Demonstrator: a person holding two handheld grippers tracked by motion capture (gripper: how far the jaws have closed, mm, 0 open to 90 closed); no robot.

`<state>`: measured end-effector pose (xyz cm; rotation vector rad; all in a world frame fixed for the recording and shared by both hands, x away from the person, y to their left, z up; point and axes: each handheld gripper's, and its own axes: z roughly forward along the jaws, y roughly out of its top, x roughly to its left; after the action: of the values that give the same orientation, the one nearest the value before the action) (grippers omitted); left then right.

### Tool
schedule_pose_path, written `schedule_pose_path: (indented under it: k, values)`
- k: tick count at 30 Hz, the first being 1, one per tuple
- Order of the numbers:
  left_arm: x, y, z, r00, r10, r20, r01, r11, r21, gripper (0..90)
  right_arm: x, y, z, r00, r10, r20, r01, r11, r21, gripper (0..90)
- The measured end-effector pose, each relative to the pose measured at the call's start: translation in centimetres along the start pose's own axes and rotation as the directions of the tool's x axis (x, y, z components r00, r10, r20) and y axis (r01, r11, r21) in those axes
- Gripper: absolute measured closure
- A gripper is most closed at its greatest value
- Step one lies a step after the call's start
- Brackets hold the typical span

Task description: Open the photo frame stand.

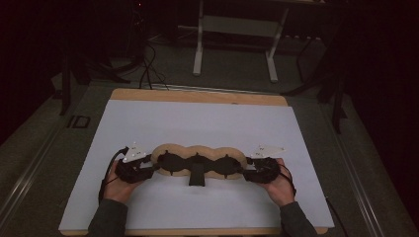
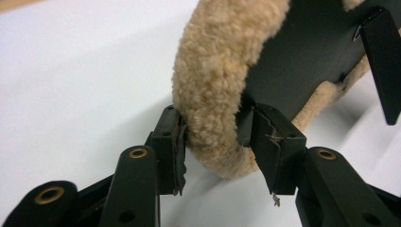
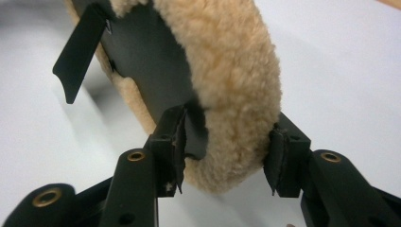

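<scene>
Both ends of the fleece pad (image 1: 198, 160) are clamped, by my left gripper (image 2: 215, 142) and right gripper (image 3: 227, 151); what remains I cannot tell.

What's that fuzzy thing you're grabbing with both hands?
A person holds a long tan fleece pad with black backing and straps, one end in each pair of tongs. The left tongs are closed on the fuzzy rim at its left end, the right tongs on its right end. The pad stretches between them over the white table cover, with a black strap hanging at its middle. Whether it is lifted or resting is unclear.
</scene>
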<state>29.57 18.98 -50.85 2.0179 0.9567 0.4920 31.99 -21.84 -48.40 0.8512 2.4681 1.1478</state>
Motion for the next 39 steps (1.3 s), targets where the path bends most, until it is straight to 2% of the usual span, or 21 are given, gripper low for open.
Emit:
schedule_pose_path:
  k: [4,5,7,10,13,15,18,20,22,23,24,28,33,36,39]
  values:
    - [-0.1,0.6,0.6,0.9996,0.017,-0.024,-0.017,0.9999,0.001,57.4,-0.6,-0.1,0.2,0.9998,0.0,0.021,0.0,1.0,-0.005,53.7]
    - [-0.2,0.9,1.0,0.9986,0.03,-0.043,-0.03,0.9995,0.003,57.5,-0.7,-0.1,0.2,0.9995,-0.005,0.031,0.005,0.9999,-0.01,53.6]
    - [-0.4,1.3,1.4,0.995,0.062,-0.078,-0.061,0.998,0.014,57.8,-0.7,0.1,0.2,0.9962,-0.048,0.072,0.05,0.9986,-0.018,53.6]
    - [-0.5,1.6,1.9,0.9905,0.08,-0.111,-0.079,0.9967,0.018,58.1,-0.6,0.5,0.4,0.9877,-0.09,0.128,0.093,0.9955,-0.016,52.7]
    - [-0.6,1.6,2.1,0.9887,0.082,-0.126,-0.082,0.9967,0.005,58.3,-1.2,0.4,0.8,0.9887,-0.076,0.129,0.08,0.9964,-0.028,51.7]
    - [-0.9,1.7,2.3,0.985,0.092,-0.146,-0.093,0.9957,-0.001,58.3,-1.5,0.2,1.1,0.9896,-0.063,0.129,0.068,0.9971,-0.034,51.3]
    - [-1.3,1.8,2.6,0.979,0.114,-0.169,-0.116,0.9932,-0.001,58.8,-1.7,0.0,1.3,0.9848,-0.071,0.158,0.077,0.9966,-0.029,50.5]
    - [-1.3,1.8,2.8,0.9809,0.104,-0.164,-0.107,0.9942,-0.009,58.9,-1.8,-0.1,1.3,0.9833,-0.072,0.167,0.078,0.9966,-0.028,50.2]
    - [-1.2,1.8,2.8,0.9847,0.082,-0.154,-0.087,0.996,-0.023,59.4,-2.0,-0.3,1.4,0.9848,-0.054,0.165,0.061,0.9976,-0.033,49.2]
    - [-1.2,1.8,2.8,0.9847,0.082,-0.154,-0.087,0.996,-0.023,59.7,-2.1,-0.4,1.5,0.9861,-0.043,0.161,0.049,0.9984,-0.03,48.6]
    - [-1.1,1.7,2.6,0.9882,0.06,-0.141,-0.066,0.9972,-0.035,60.4,-2.2,-0.5,1.6,0.9872,-0.032,0.156,0.038,0.9987,-0.035,47.8]
    - [-0.7,1.2,2.2,0.9937,0.005,-0.112,-0.012,0.998,-0.063,65.0,-2.4,-0.6,1.5,0.9906,0.018,0.135,-0.01,0.9983,-0.057,45.8]
    - [-0.9,1.0,2.0,0.994,0.008,-0.109,-0.015,0.998,-0.062,65.7,-2.4,-0.8,1.4,0.9899,0.049,0.133,-0.04,0.9972,-0.063,45.1]
    - [-1.0,0.9,1.9,0.9946,-0.004,-0.104,-0.003,0.9978,-0.066,66.2,-2.6,-1.0,1.1,0.9847,0.075,0.157,-0.067,0.9962,-0.057,47.0]
    - [-1.1,0.8,1.7,0.9949,0.001,-0.101,-0.007,0.998,-0.063,66.5,-3.2,-1.6,0.6,0.9767,0.127,0.172,-0.117,0.9906,-0.072,48.5]
